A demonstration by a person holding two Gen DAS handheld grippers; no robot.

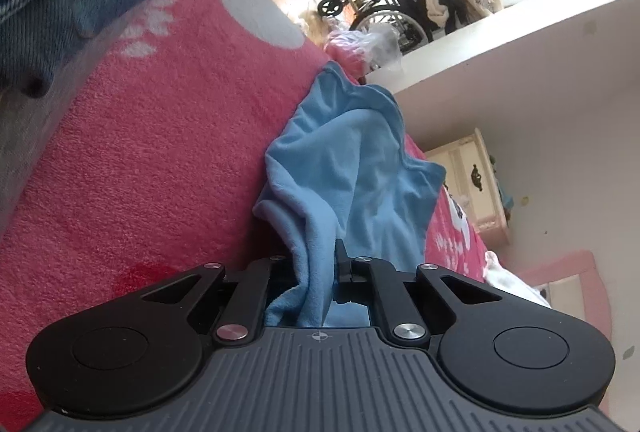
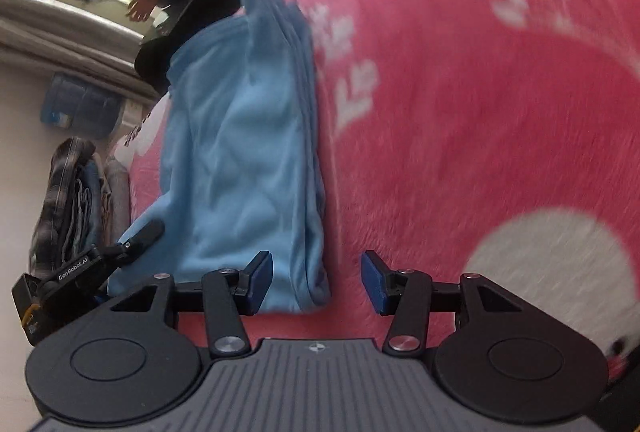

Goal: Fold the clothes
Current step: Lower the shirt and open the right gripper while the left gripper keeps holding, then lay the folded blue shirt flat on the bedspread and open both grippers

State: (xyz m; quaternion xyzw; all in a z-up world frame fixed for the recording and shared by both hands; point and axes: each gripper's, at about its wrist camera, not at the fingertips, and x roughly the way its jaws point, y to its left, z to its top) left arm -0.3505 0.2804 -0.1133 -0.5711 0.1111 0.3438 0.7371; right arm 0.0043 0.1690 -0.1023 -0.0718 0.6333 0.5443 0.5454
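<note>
Left tongs (image 1: 316, 268) pinch blue garment (image 1: 352, 160); right tongs (image 2: 317, 282) gape.

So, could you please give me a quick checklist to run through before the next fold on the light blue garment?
1. Left gripper clamped on the light blue garment: ok, cloth is pinched between its shut jaws.
2. Right gripper free to take a new hold: ok, jaws open, nothing between the pads.
3. Garment edge within the right gripper's line: ok, the folded corner lies just ahead of its left finger.
4. Garment lying flat on the pink blanket: not ok, wrinkled and bunched near the left gripper.
5. Folded edges aligned: cannot tell, the picture is blurred.
6. Stack of folded clothes out of the way: ok, off to the side.
</note>
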